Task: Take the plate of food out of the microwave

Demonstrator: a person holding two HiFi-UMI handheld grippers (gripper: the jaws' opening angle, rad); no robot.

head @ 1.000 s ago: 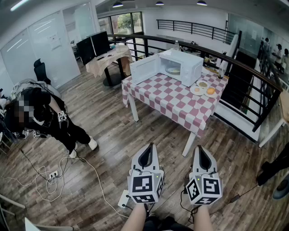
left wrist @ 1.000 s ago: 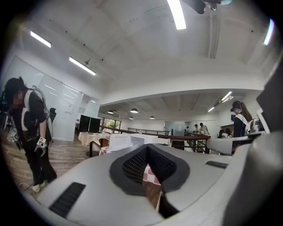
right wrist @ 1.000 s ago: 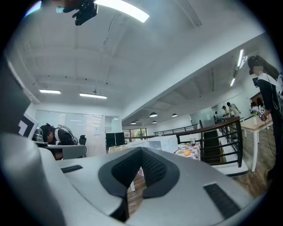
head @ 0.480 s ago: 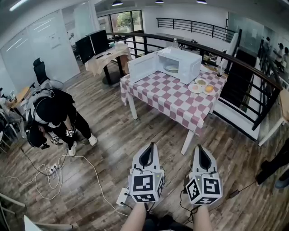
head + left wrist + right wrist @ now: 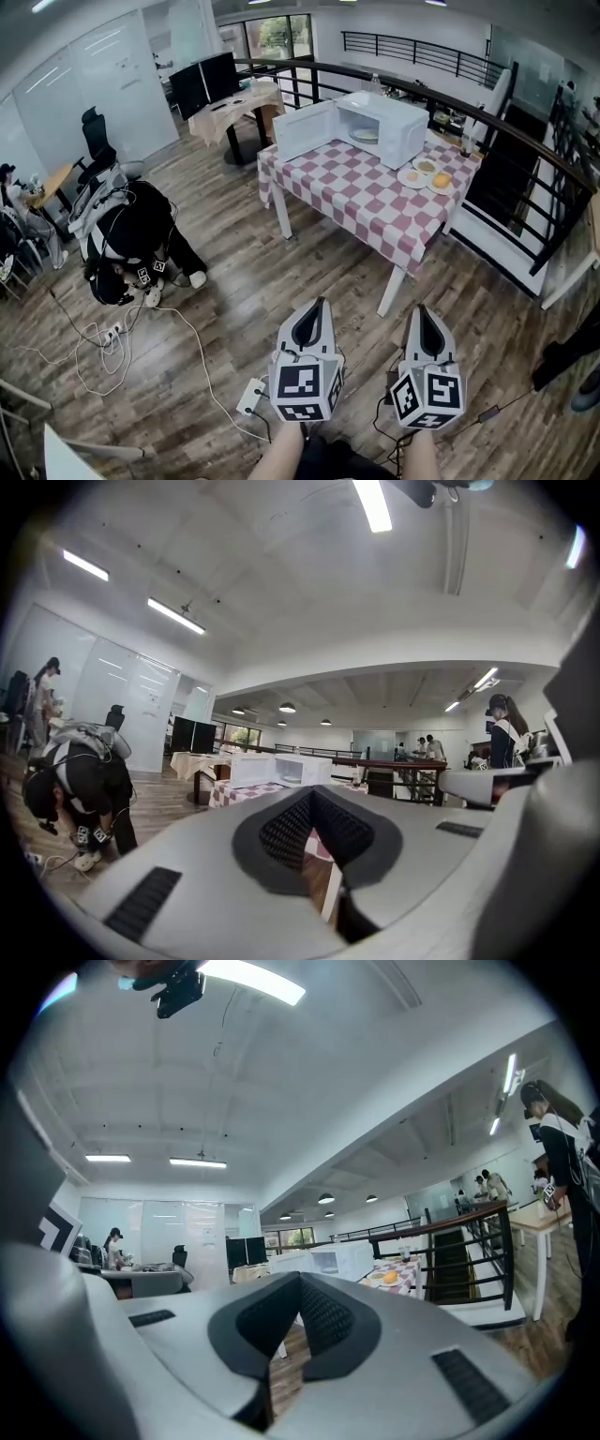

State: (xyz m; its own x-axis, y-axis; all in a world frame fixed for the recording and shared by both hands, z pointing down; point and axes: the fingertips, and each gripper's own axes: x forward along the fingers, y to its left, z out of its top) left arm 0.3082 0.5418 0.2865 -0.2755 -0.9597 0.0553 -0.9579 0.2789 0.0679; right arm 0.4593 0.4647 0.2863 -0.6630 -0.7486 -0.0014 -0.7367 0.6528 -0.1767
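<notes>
The white microwave [image 5: 394,131] stands at the far end of a table with a red-and-white checked cloth [image 5: 361,202], its door [image 5: 305,129] swung open to the left. A plate of food [image 5: 366,136] lies inside it. My left gripper [image 5: 317,305] and right gripper [image 5: 422,311] are held side by side over the wooden floor, well short of the table, both pointing level toward it. Each is shut with nothing between its jaws. The left gripper view shows the left gripper [image 5: 312,791] with the microwave [image 5: 281,769] small beyond it. The right gripper view shows the right gripper [image 5: 300,1279].
Two small plates with food [image 5: 427,176] sit on the table right of the microwave. A person [image 5: 136,244] crouches at the left over cables [image 5: 103,356]. A power strip [image 5: 249,397] lies by my feet. A black railing [image 5: 525,159] runs behind the table.
Both grippers have stayed shut and side by side as I moved a little over the floor. The person at the left has bent lower and now appears nearer the middle.
</notes>
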